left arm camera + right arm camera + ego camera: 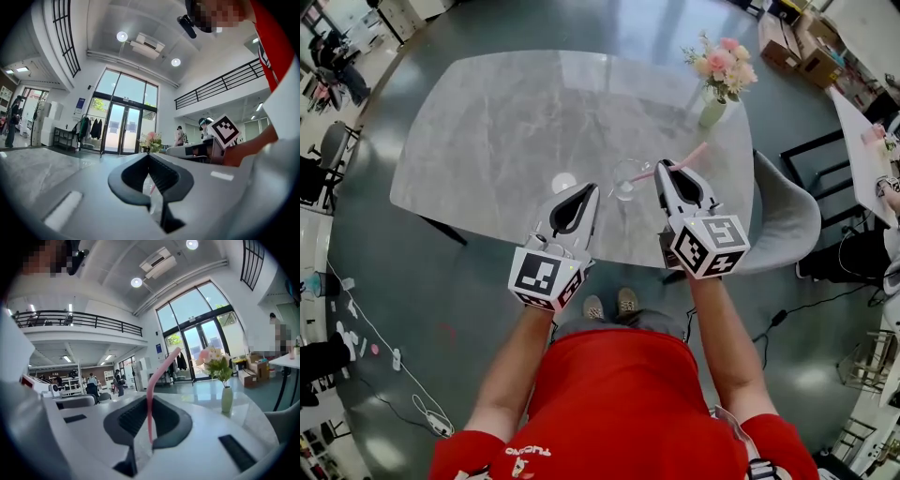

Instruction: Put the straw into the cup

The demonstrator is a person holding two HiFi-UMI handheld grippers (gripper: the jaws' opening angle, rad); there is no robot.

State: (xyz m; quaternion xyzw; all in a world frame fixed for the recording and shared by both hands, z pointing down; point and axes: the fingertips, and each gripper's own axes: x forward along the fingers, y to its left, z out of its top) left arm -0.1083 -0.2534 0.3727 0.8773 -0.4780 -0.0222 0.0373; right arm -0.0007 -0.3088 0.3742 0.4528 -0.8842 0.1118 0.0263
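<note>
The right claw [667, 166] holds a pink straw [690, 157] beside the clear cup [626, 178] on the table [506, 122].

"Tabletop and floor?"

"Oval grey marble-look tabletop [506, 122]: smooth, polished, showing glare. Dark floor [412, 281]: glossy."

"Small items?"

"Clear cup [626, 178]: glass-like, shiny. Pink plastic straw [150, 394]: smooth. Left gripper [588, 188] and right gripper [664, 166]: matt pale-grey plastic shells, ribbed black pads [130, 418]."

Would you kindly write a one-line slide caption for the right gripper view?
Right gripper shut on the pink straw, with a vase of flowers standing beyond it.
</note>
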